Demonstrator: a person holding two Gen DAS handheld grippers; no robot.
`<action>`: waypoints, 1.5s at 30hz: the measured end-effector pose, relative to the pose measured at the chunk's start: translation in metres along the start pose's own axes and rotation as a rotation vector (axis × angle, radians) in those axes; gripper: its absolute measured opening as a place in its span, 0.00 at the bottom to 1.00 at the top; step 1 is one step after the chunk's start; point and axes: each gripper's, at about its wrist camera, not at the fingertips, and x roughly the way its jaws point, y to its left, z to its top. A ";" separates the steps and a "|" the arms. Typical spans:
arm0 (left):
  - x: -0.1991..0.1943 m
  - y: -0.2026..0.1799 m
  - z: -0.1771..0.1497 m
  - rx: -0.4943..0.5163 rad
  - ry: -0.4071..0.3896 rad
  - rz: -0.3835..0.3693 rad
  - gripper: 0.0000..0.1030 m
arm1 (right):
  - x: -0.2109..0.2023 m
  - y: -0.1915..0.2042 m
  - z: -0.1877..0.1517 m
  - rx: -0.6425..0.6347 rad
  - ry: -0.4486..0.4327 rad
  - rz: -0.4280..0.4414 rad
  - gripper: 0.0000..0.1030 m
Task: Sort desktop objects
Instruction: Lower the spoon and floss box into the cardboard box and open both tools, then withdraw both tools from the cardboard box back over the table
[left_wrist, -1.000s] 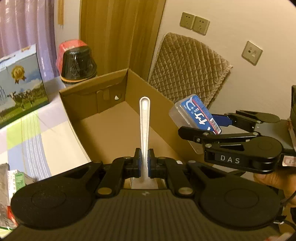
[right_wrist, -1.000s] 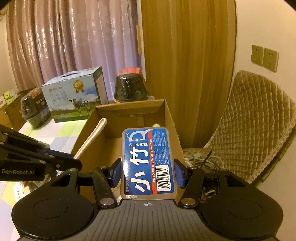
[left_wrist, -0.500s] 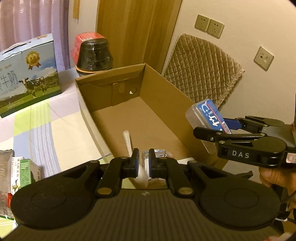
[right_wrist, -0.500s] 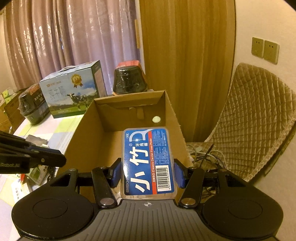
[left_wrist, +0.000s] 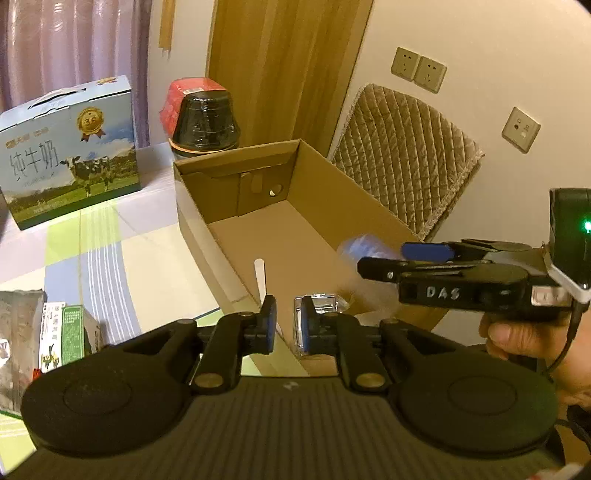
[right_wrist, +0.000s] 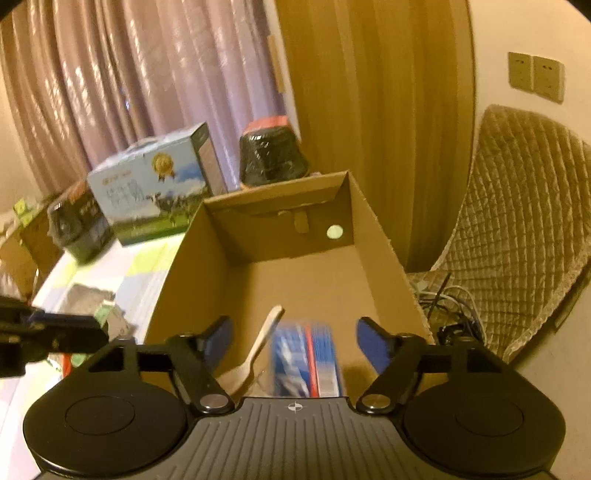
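Observation:
An open cardboard box (left_wrist: 343, 199) stands on the table. A white spoon (left_wrist: 260, 277) lies inside it near the front wall, also seen as the spoon (right_wrist: 263, 338) in the right wrist view. My left gripper (left_wrist: 284, 314) hovers over the box's near edge, its jaws opening with nothing between them. My right gripper (right_wrist: 293, 326) is over the box, jaws opening wide. The blue floss-pick box (right_wrist: 306, 360) is blurred, dropping free between and below its pads. From the left wrist view the floss-pick box (left_wrist: 364, 248) is a blur beside the right gripper (left_wrist: 388, 258).
A shiny silver item (left_wrist: 319, 304) lies in the box's near corner. A milk carton (left_wrist: 70, 158) and a black bowl with a red lid (left_wrist: 203, 122) stand behind the box. Packets (left_wrist: 62, 339) lie at the left. A quilted chair (left_wrist: 402, 155) and cables (right_wrist: 450, 306) are on the right.
My left gripper let go of the spoon, which now lies in the box, and drew back. My right gripper's jaws spread and the floss-pick box slipped down out of them.

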 end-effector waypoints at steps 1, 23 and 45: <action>-0.003 0.002 -0.002 -0.003 -0.003 0.003 0.14 | -0.003 0.000 -0.001 -0.001 -0.004 -0.002 0.72; -0.098 0.037 -0.084 -0.089 -0.086 0.178 0.72 | -0.089 0.051 -0.057 0.021 -0.044 0.021 0.98; -0.179 0.092 -0.181 -0.184 -0.027 0.339 0.95 | -0.095 0.140 -0.105 -0.061 0.069 0.146 0.98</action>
